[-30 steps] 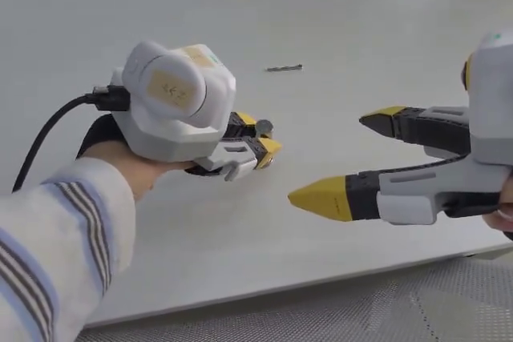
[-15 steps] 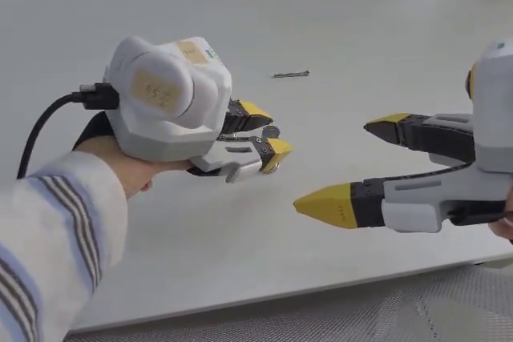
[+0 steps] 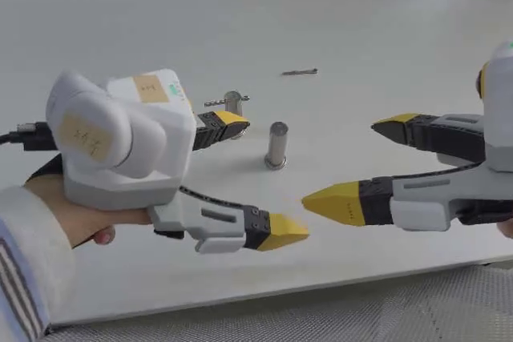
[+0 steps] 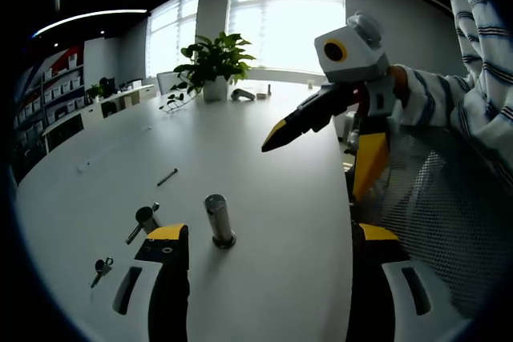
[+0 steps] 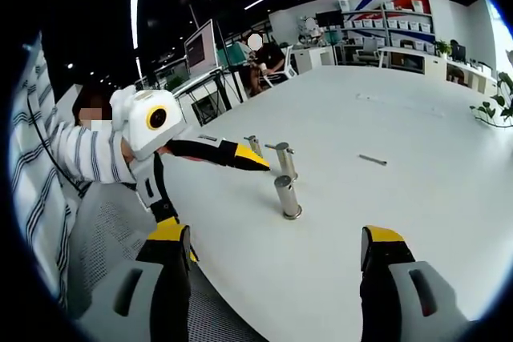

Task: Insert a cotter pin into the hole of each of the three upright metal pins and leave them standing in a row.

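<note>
Now, head view: left yellow-tipped two-jaw gripper (image 3: 267, 178) spread wide, empty; right yellow-tipped gripper (image 3: 343, 162) also wide, empty; bare upright steel pin (image 3: 277, 144) stands on the white table (image 3: 385, 38) between them.
Left gripper view: cottered steel pin (image 4: 147, 218) just beside the bare one; third small pin (image 4: 103, 264) farther left; loose thin cotter pin (image 4: 167, 176) lies beyond.
Right gripper view: the three pins stand in a row ahead of the wide jaws.

The left claw (image 3: 271, 179) partly covers the rear metal pin (image 3: 233, 101).

Metal pin (image 3: 277, 146) stands on the table (image 3: 144, 30), cotter pin (image 3: 299, 72) lying behind it.
</note>
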Available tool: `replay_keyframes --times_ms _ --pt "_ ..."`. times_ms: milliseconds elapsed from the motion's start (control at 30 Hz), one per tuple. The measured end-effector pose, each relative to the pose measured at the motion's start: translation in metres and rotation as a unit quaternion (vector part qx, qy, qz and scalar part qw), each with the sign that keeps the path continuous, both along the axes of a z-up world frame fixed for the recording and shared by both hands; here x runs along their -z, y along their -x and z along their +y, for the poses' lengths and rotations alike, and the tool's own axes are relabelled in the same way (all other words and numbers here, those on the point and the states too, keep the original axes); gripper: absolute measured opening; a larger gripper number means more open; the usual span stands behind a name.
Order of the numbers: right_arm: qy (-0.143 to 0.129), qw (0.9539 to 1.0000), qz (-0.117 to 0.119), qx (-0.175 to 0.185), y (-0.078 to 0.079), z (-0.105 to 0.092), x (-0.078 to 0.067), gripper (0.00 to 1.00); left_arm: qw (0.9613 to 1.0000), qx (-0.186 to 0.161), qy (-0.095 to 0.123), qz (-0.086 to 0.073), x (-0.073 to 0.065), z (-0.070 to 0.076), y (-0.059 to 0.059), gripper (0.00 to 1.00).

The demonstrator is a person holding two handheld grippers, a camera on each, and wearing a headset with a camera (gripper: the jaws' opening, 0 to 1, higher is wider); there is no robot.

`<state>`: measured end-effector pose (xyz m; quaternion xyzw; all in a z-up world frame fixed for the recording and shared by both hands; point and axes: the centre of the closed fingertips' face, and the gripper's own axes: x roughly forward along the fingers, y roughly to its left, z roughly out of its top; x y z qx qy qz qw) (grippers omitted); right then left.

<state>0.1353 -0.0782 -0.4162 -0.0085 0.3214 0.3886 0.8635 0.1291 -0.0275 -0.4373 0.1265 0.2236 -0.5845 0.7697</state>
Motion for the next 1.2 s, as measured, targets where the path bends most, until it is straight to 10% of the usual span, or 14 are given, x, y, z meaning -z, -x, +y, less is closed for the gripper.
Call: replay_keyframes --times_ms 167,800,1200 --pt "0.003 1.0000 0.002 0.000 0.000 -0.001 0.001 0.86 0.9995 -0.011 0.028 0.004 -0.007 0.003 0.008 0.97" --pt "0.013 0.9983 -0.045 -0.035 -0.027 -0.017 -0.026 0.69 0.9964 -0.075 0.016 0.037 0.004 0.031 0.013 0.99" --pt "0.122 0.9773 -0.069 -0.159 -0.066 -0.021 -0.033 0.42 0.9942 -0.100 0.026 0.030 -0.005 0.035 0.010 0.99"
